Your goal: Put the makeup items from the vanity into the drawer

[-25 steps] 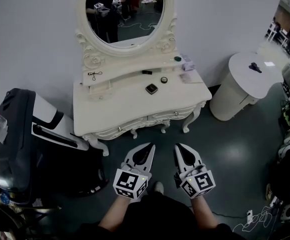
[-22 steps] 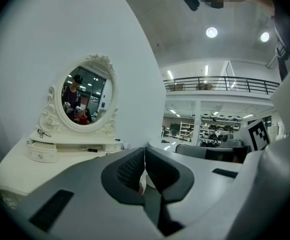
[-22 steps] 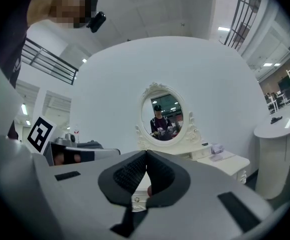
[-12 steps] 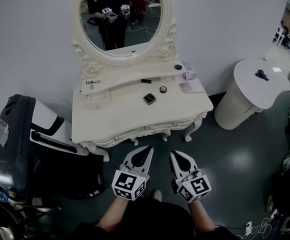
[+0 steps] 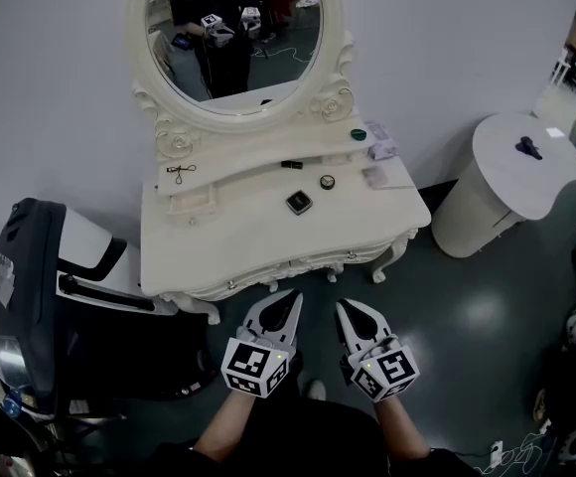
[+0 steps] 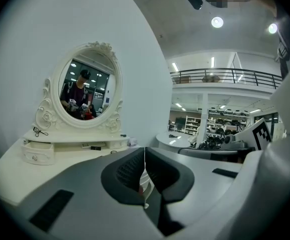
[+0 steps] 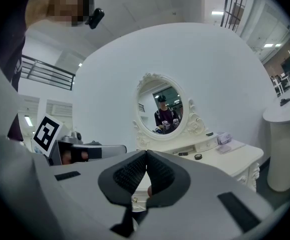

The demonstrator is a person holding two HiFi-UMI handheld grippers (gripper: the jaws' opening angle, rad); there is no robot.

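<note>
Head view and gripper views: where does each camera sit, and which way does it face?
Head view: on the person's head, looking steeply down at the vanity; forearms, left gripper and right gripper show.
Left gripper view: on that gripper, looking along its shut jaws toward the mirror.
Right gripper view: the same, from the other gripper's shut jaws.
Shared: all three show the mirror.

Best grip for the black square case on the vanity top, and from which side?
Probably across two opposite straight edges of the case, from above: it lies flat and low on the vanity, with bare top around it, rotated diagonally, so turn the wrist to match.
</note>
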